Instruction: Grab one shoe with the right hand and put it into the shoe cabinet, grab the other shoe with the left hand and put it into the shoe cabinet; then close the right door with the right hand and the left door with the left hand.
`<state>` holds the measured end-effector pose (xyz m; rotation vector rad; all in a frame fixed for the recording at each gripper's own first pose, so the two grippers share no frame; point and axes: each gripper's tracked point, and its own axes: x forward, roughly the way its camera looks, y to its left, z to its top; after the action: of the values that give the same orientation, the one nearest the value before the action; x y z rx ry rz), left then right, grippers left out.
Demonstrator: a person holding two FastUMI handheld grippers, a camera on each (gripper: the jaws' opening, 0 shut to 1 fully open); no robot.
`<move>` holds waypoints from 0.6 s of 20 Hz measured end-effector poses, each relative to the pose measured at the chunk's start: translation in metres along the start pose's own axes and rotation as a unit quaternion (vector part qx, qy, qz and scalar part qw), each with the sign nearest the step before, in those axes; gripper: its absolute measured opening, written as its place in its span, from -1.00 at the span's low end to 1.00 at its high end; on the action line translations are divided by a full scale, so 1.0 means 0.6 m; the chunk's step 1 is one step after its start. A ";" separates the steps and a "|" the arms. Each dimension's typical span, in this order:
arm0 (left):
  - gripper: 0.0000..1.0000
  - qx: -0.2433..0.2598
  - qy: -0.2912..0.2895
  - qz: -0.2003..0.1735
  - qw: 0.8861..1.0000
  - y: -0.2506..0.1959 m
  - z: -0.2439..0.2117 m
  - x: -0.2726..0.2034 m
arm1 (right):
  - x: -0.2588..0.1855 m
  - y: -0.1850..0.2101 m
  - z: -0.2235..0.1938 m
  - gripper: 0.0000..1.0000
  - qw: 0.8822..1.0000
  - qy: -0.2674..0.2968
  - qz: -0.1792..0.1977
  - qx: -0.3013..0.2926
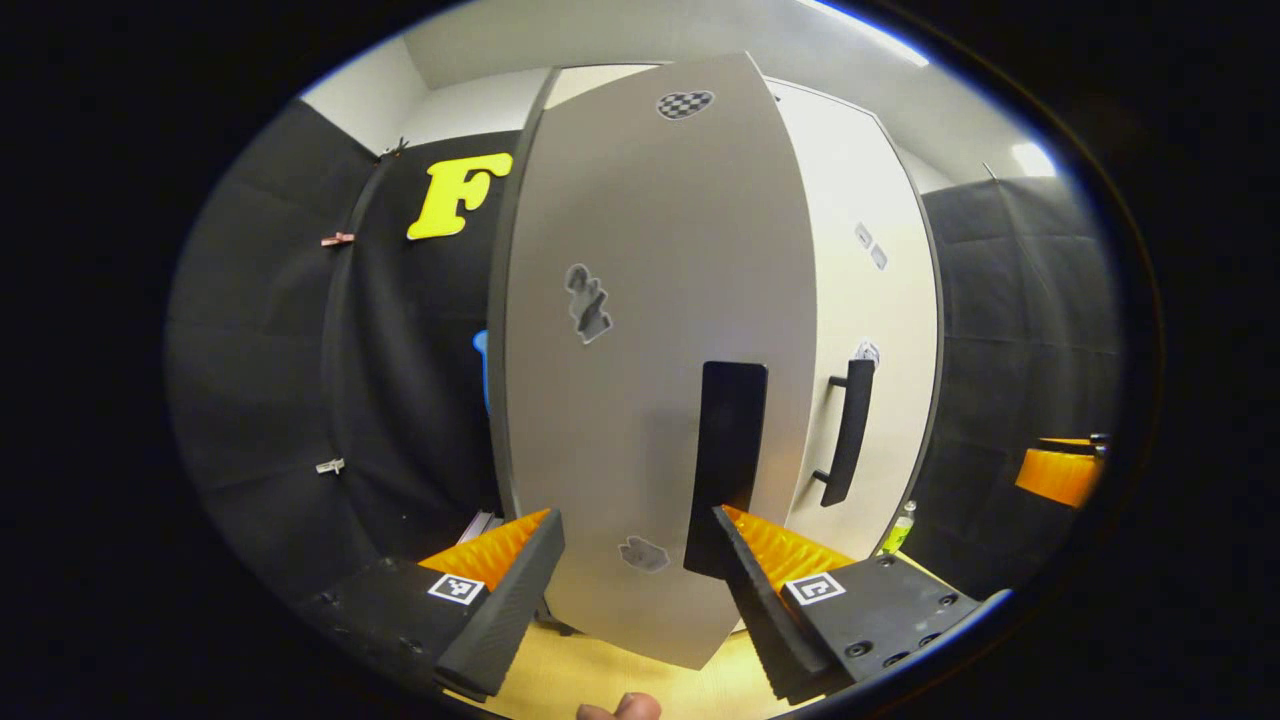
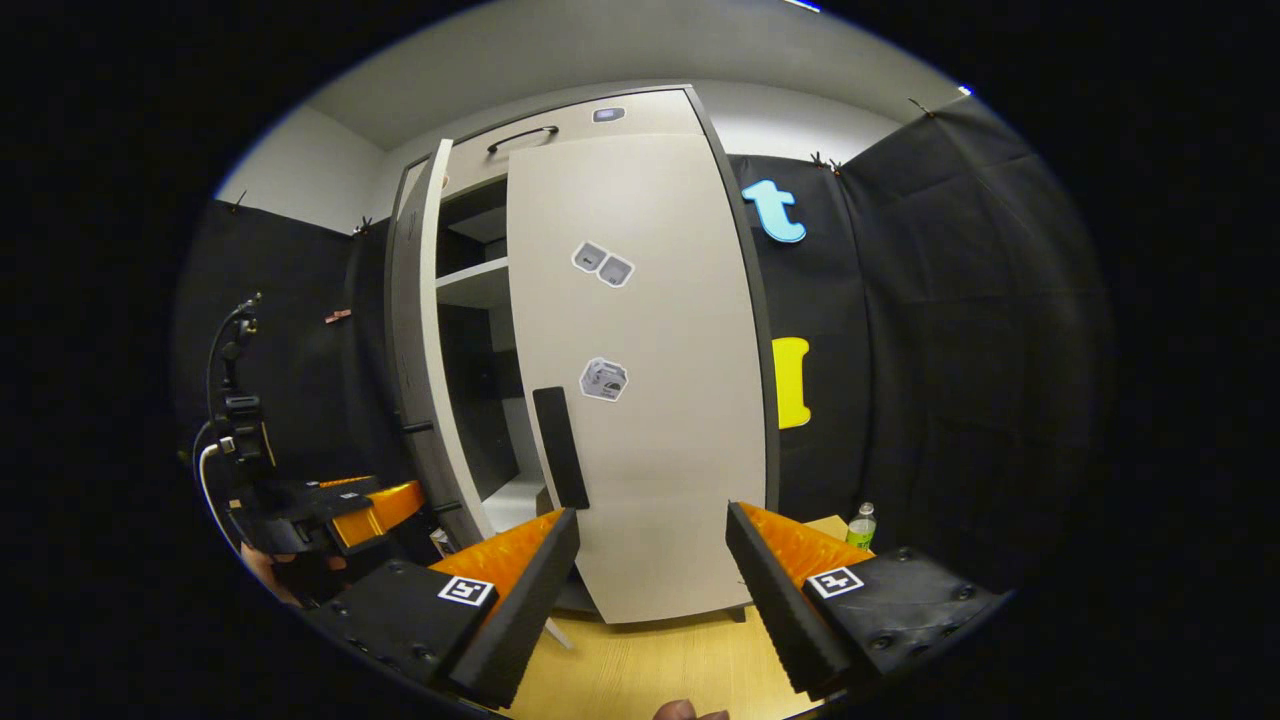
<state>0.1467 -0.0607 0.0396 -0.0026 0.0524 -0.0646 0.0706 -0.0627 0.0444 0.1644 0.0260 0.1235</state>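
Your shoe cabinet (image 2: 640, 350) stands against the black booth wall, and it is the thing to steer by. Its right door (image 2: 650, 400) looks shut or very nearly so, lying flush across the front with its dark handle (image 2: 560, 448) at the inner edge. Its left door (image 2: 418, 350) stands ajar, swung out from the cabinet's left side, so you can see a white shelf (image 2: 475, 283) and dark space inside. In the left gripper view that same left door (image 1: 650, 380) sits right in front of you, its handle (image 1: 728, 450) just above your fingers.

I cannot make out either shoe; judging by the doors, both are probably inside already, though the dark interior hides them.

Your left claw (image 1: 640, 580) is spread open and empty, close to the left door's lower face. Your right claw (image 2: 650, 590) is also spread open and empty, in front of the right door.

What seems left: push the left door closed with the left claw.

A small green bottle (image 2: 860, 525) stands on the floor to the cabinet's right.
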 end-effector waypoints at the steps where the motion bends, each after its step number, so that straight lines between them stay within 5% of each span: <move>1: 0.80 0.000 -0.002 0.001 1.000 -0.007 0.000 0.007 | 0.000 -0.004 0.002 0.95 1.000 -0.001 0.000 -0.001; 12: 0.80 -0.001 -0.007 0.007 1.000 -0.044 -0.001 0.063 | 0.006 -0.025 -0.002 0.95 1.000 0.007 0.006 -0.005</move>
<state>0.1824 -0.0892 0.0374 -0.0046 0.0389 -0.0506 0.0761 -0.0769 0.0409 0.1545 0.0385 0.1366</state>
